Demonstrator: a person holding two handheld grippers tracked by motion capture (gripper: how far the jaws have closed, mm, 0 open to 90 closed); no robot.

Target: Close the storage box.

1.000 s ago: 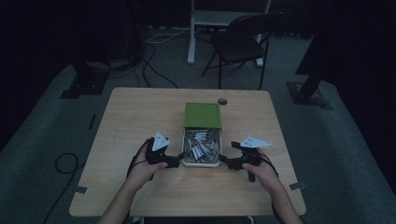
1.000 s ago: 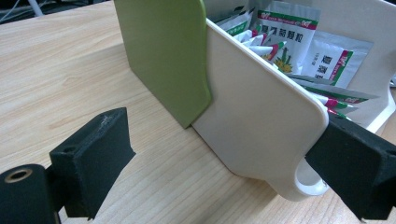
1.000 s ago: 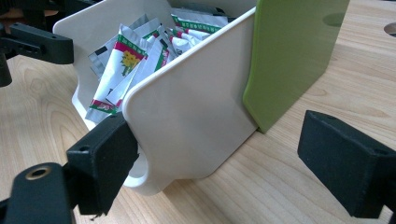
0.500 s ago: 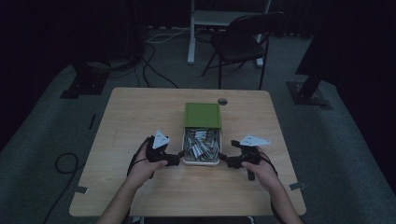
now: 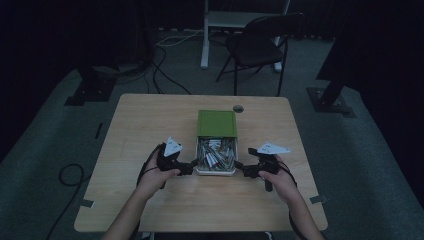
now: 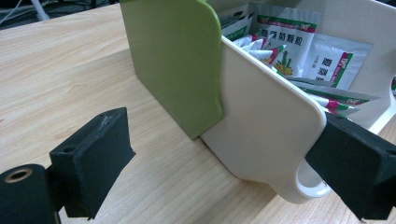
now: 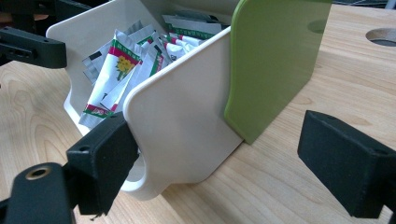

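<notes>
Mid-table sits the white box (image 5: 216,171) of packets (image 6: 299,44), green sleeve (image 5: 216,123) on its far half. Left gripper (image 5: 186,167) and right gripper (image 5: 243,170) flank its near end, jaws spread wide.

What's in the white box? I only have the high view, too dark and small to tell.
Observer: Foil sachets, white with green and red print.
Operator: Left hand-held gripper closed on the box?
Observer: No. The left hand-held gripper is open, jaws astride the box's near corner.
Operator: And the right?
Observer: The right hand-held gripper is open too, straddling the white wall below the green lid.
</notes>
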